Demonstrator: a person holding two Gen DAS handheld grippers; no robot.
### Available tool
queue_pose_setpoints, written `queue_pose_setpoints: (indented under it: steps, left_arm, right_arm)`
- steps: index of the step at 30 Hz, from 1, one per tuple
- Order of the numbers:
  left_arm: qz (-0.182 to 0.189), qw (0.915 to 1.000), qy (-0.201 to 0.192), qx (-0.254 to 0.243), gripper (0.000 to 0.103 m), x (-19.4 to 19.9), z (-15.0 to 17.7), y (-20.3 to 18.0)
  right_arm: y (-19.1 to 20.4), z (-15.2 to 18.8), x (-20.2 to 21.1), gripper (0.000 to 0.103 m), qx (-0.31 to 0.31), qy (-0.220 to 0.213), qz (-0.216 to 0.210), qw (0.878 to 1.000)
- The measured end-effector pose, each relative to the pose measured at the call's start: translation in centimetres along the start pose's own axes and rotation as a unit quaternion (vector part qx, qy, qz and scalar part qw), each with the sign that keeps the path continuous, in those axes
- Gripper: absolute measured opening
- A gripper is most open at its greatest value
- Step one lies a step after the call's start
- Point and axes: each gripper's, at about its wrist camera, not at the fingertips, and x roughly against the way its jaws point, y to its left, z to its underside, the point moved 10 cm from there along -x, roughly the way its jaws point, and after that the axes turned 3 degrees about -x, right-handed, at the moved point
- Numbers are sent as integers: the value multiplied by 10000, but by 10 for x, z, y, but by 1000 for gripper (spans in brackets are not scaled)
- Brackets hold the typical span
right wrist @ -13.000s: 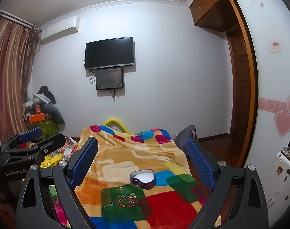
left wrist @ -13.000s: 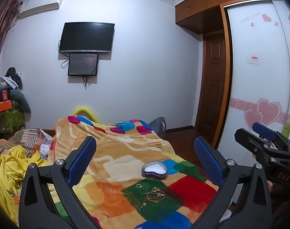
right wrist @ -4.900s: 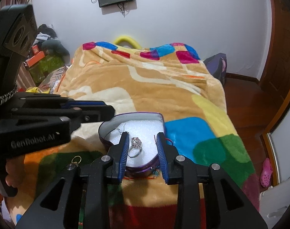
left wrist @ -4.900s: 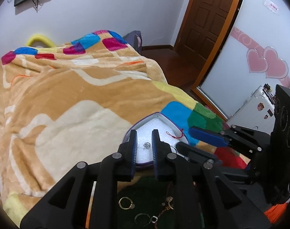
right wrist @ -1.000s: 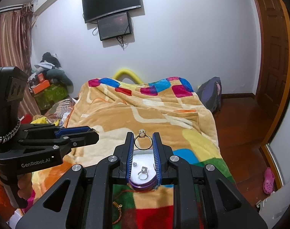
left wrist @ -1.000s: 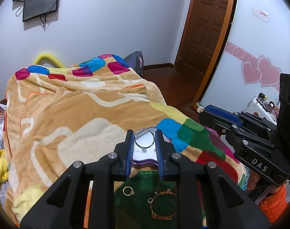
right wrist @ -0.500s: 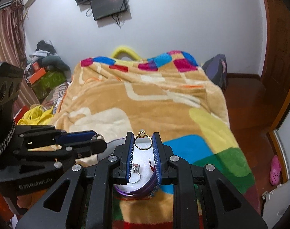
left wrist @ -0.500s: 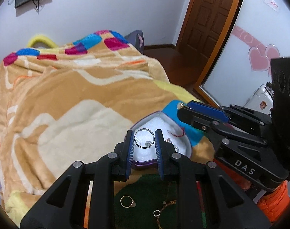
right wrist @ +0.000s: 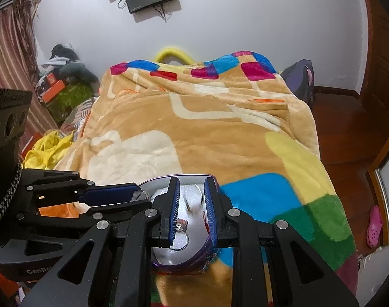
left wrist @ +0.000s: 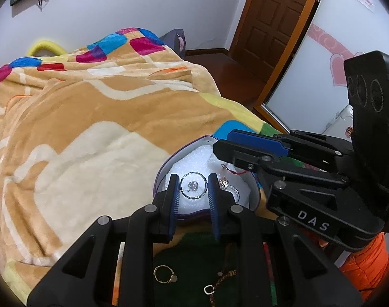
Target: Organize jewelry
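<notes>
One heart-shaped box [left wrist: 166,168] sat on the blanket [left wrist: 92,133] of the bed, white foam inside. Two tools worked over it. The left tool [left wrist: 193,190] was clenched on one thin silver ring [left wrist: 193,186], held above the foam. The right tool [right wrist: 191,206] hung over the box with its fingers narrowly apart; whether it gripped anything could not be told. One stone ring [right wrist: 182,226] lay in the box beneath it. One gold ring [left wrist: 164,274] and one bracelet [left wrist: 221,282] lay on the blanket near the left tool.
</notes>
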Motion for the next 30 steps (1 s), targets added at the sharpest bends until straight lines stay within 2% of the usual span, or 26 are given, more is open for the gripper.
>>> queue_pose_setpoints:
  steps: [9, 15, 20, 24, 30]
  left_arm:
    - [-46, 10000, -47, -61, 21, 7, -2, -3]
    - [-267, 9993, -278, -27, 22, 31, -9, 2]
    - [-361, 9986, -362, 134, 26, 49, -7, 13]
    - [-455, 9983, -294, 191, 27, 55, 6, 19]
    - [-565, 9983, 47, 128, 27, 52, 42, 21]
  right_arm:
    - [-3, -1, 10, 18, -54, -47, 80, 9999]
    - [-10, -3, 31, 19, -20, -242, 323, 9992]
    - [-15, 3, 42, 20, 15, -243, 482, 9985]
    - [-17, 14, 45, 21, 8, -137, 517, 9986]
    - [-21, 37, 42, 21, -140, 84, 500, 9986]
